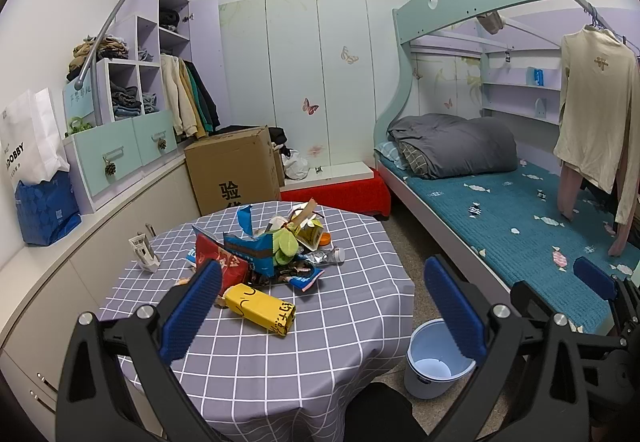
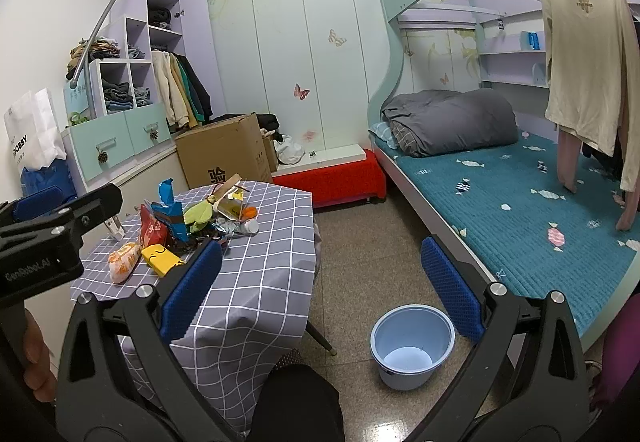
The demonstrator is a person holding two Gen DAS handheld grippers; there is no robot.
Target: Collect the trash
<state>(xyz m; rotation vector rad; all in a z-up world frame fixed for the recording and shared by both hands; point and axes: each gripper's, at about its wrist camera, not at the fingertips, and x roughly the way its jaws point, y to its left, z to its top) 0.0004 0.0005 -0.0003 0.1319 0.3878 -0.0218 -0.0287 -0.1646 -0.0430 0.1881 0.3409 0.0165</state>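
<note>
The left gripper point(image 1: 322, 306) and right gripper point(image 2: 320, 282) both stand wide and hold nothing. The yellow packet point(image 1: 260, 308) lies near the table's point(image 1: 340, 342) front edge, before the trash pile point(image 1: 276, 246). It looks light and crinkly; grip across its middle. The bucket point(image 2: 412, 346) waits on the floor.

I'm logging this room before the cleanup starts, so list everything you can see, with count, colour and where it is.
Trash pile: one heap, mixed colours, middle of table.
Yellow packet: one, table, near edge of the pile.
Orange packet: one, table, beside the yellow one.
Table: one, grey checked cloth.
Bin: one, light blue, on floor between table and bed, nothing visible inside.
Cardboard box: one, brown, behind table.
Bed: one, teal cover, right side.
Quilt: one, grey, folded on bed.
Paper bag: one, white, left counter.
Left gripper: blue pads, open, above table.
Right gripper: blue pads, open, above floor.
</note>
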